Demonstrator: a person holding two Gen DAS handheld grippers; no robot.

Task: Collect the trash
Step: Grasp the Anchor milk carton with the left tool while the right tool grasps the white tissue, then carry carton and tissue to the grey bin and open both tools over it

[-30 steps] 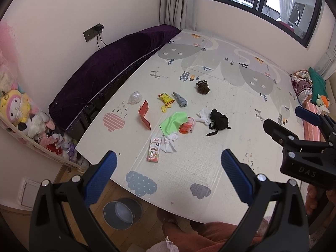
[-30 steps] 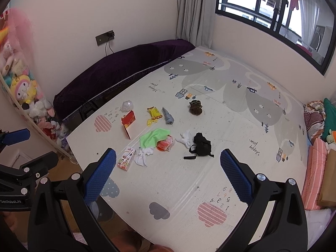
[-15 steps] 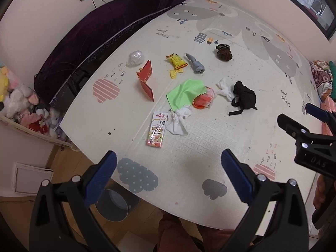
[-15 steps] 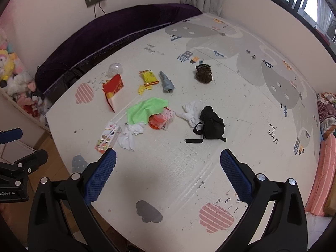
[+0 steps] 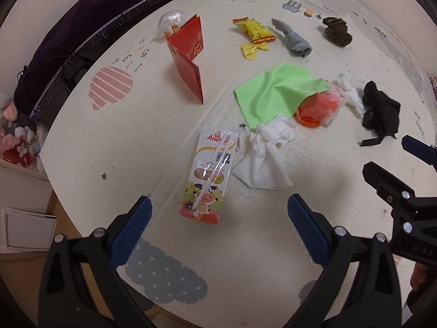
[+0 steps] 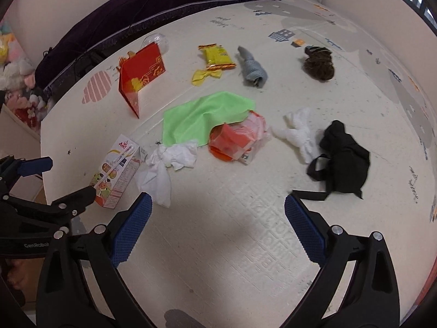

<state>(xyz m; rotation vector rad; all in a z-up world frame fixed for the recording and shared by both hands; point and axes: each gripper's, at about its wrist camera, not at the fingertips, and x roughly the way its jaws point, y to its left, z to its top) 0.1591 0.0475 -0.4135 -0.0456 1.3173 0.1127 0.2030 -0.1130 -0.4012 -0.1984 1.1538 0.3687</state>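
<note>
Trash lies scattered on a cream play mat [image 5: 123, 142]. A milk carton [image 5: 209, 181] with a straw lies just ahead of my open left gripper [image 5: 218, 224]. Beside it lie a crumpled white tissue [image 5: 263, 158], a green cloth [image 5: 275, 93], an orange plastic bag [image 5: 318, 109] and a red paper bag [image 5: 189, 54]. My right gripper [image 6: 217, 224] is open and empty, above bare mat in front of the tissue [image 6: 166, 164], orange bag [image 6: 236, 139] and carton [image 6: 117, 172].
Farther back lie a yellow wrapper [image 6: 217, 56], a grey sock [image 6: 252, 68], a brown hair bundle [image 6: 319, 64], a black pouch [image 6: 344, 158] and a second white tissue [image 6: 299, 131]. A purple cushion [image 5: 82, 27] lines the mat's left edge. Stuffed toys [image 5: 16, 134] sit at left.
Both grippers have dropped lower and closer to the mat, tilting down toward the trash pile. The carton and tissue now lie just ahead of the left gripper. Both stay open.
</note>
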